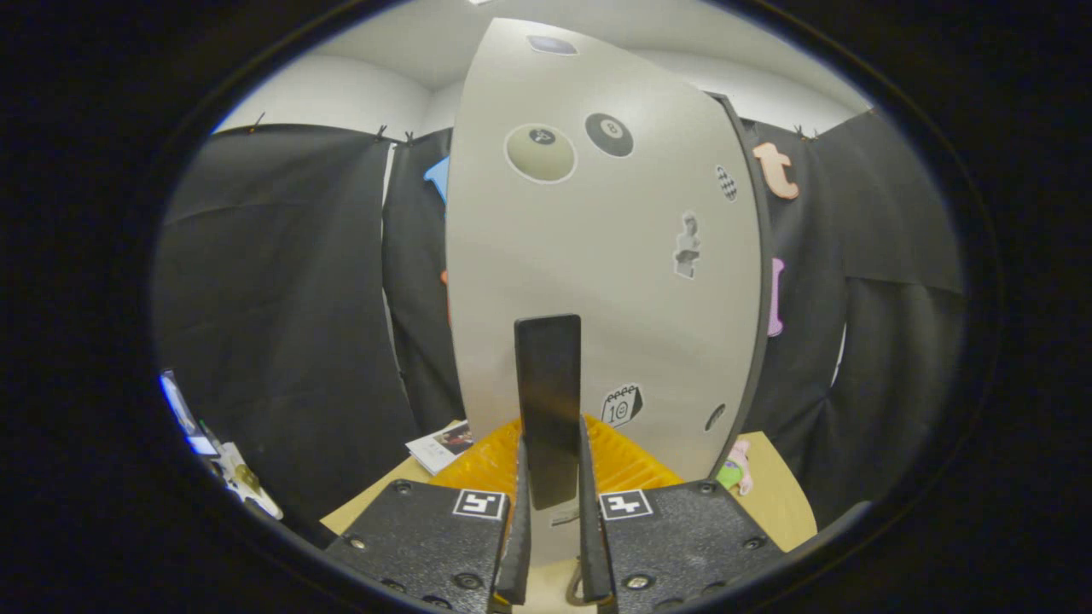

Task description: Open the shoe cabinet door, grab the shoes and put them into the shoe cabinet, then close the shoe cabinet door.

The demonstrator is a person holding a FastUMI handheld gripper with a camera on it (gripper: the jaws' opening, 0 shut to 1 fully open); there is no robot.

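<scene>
The shoe cabinet's grey door, dotted with stickers, stands upright straight ahead and very close. A black vertical handle sticks out from its lower middle. My gripper is shut on the handle's lower end, one dark finger pressing on each side. The door's right edge shows a thin black rim. I cannot tell from here whether the door is ajar. A small pink and green item, possibly a shoe, lies on the table just right of the door's foot.
An orange ribbed mat lies on the wooden table at the foot of the door. A printed leaflet sits left of it. Some gear with a lit screen stands far left. Black cloth walls surround the booth.
</scene>
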